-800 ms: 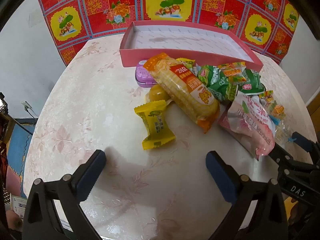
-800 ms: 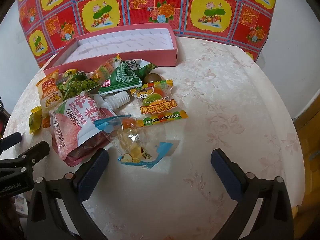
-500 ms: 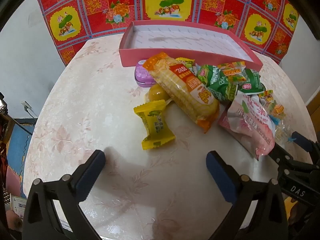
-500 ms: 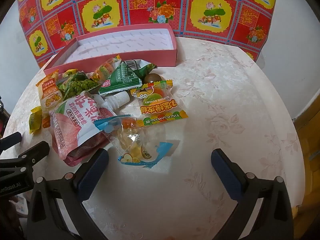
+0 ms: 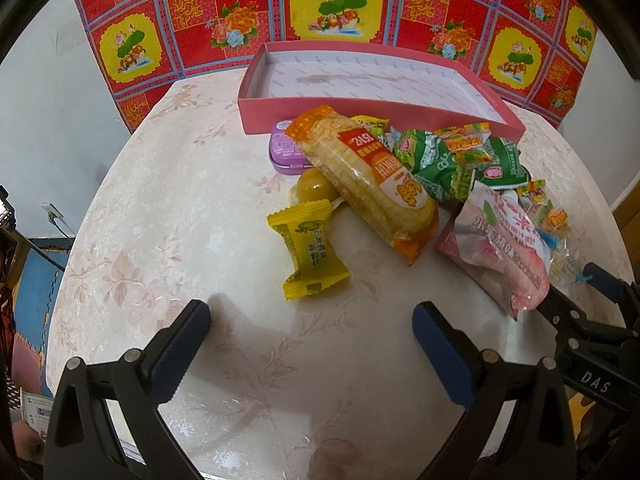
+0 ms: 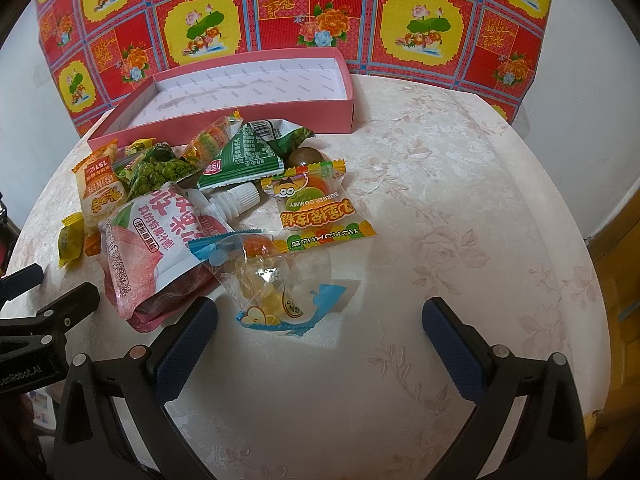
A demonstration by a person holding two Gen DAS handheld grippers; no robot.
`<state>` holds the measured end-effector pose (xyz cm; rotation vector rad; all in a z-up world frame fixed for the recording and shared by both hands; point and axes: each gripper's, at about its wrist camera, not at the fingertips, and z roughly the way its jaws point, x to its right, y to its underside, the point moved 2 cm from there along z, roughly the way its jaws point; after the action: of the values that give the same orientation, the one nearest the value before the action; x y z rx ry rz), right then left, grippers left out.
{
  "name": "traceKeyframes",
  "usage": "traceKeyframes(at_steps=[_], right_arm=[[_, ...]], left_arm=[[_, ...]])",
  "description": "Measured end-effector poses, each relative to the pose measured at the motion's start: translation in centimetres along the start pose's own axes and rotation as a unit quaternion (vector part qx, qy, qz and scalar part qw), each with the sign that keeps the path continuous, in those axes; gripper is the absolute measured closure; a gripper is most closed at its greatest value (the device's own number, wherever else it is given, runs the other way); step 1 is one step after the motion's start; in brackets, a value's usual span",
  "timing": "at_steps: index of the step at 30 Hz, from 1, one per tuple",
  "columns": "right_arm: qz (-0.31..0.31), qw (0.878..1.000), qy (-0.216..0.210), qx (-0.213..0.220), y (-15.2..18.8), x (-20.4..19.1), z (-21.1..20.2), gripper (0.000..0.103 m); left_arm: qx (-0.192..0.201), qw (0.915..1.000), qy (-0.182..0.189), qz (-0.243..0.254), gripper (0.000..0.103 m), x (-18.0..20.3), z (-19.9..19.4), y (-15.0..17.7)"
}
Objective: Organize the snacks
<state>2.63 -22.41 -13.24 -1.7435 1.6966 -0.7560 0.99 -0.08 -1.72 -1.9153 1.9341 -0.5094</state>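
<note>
**Loose snacks piled short of an empty pink box**

A round table (image 5: 168, 208) under a pale floral cloth stands against a red and yellow patterned cloth backdrop (image 6: 280, 8), and the one pink box (image 5: 372, 114) lies open at the far edge with nothing inside it. The snacks sit in a heap just in front of its near wall, none yet in it.

The left gripper (image 5: 312, 336) hangs wide open over bare cloth, holding nothing; the right gripper (image 6: 320, 334) is likewise spread and empty, its left finger close beside the pink pouch (image 6: 160, 248).

Handling, as I judge it: nearly everything is light, crinkly film that will slip between pads, so the crimped end seals are the surest places to pinch. The yellow candy (image 5: 312, 252) lies apart from the heap and nearest the left gripper; take it across its waist. The long corn-stick pack (image 5: 368, 176) looks crushable, so grip lightly mid-length. The clear candy bag (image 6: 272, 284) is floppy and glossy. The purple tin (image 5: 286, 150) is rigid but flat and half covered.

Counted: one box, one yellow candy, one corn-stick pack, one pink pouch, one burger gummy pack (image 6: 316, 208), one clear bag, one purple tin, one white bottle (image 6: 236, 200), one green pea bag (image 6: 160, 172), one green triangular pack (image 6: 244, 156), and two round brownish pieces; smaller wrappers are partly buried, so the total is uncertain
</note>
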Motion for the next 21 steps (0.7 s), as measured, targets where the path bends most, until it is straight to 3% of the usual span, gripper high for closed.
traceKeyframes(at_steps=[21], right_arm=[[0.0,1.0,0.0,0.001,0.06,0.01,-0.02,0.0]], left_arm=[[0.001,1.0,0.0,0.0,0.0,0.0,-0.01,0.01]])
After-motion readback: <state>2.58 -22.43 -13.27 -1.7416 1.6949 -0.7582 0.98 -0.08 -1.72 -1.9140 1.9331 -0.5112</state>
